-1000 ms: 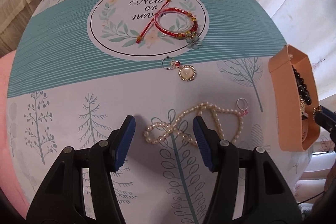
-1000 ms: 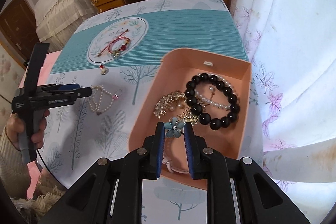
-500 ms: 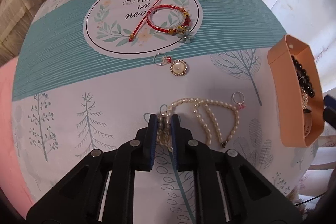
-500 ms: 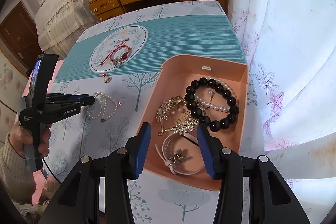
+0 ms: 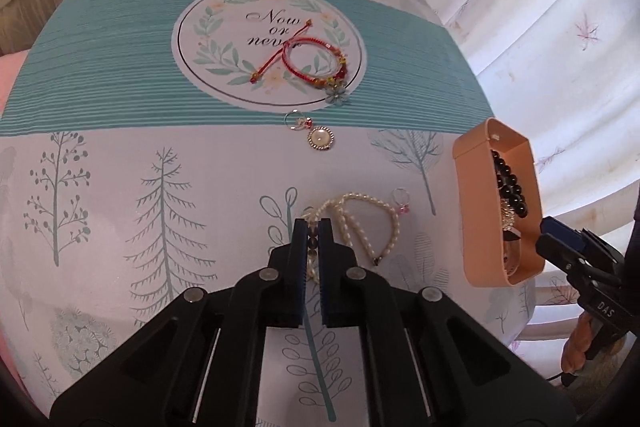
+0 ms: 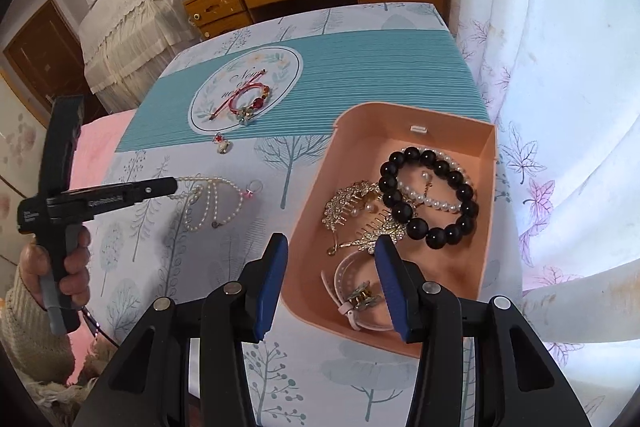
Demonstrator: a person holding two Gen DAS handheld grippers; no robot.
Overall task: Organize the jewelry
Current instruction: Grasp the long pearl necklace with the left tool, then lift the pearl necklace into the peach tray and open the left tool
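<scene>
1. The left gripper (image 5: 313,227) is pinching one end of the pearl necklace (image 5: 360,223), its blue pads pressed together on a bunch of the beads with only a sliver of gap showing between them; its jaws have just been closing onto that strand.
2. The rest of the necklace is trailing off to the right of the pads in loose loops on the tablecloth (image 5: 160,155), its clasp end lying on the cloth.
3. A small ring with a pink stone (image 5: 401,198) is lying just beside the necklace's right loop (touching it or not, I cannot tell).
4. The right gripper (image 6: 332,283) is hanging over the near edge of the peach box (image 6: 416,115), jaws standing about half apart with nothing between the pads; they have just been opening.
5. Inside the box a black bead bracelet (image 6: 430,197) is lying over a white pearl bracelet (image 6: 436,203), with two gold leaf combs (image 6: 352,203) to their left and a pale hair clip (image 6: 354,293) nearest the gripper.
6. Farther up the table, a red cord bracelet (image 5: 312,61) is resting on the round "Now or never" print, a blue flower charm (image 5: 337,94) at its lower edge.
7. Below that print, a silver ring (image 5: 296,120) and a round pearl pendant (image 5: 320,138) are sitting close together.
8. A hand in a cream knit sleeve (image 6: 66,267) is gripping the left tool's handle.
</scene>
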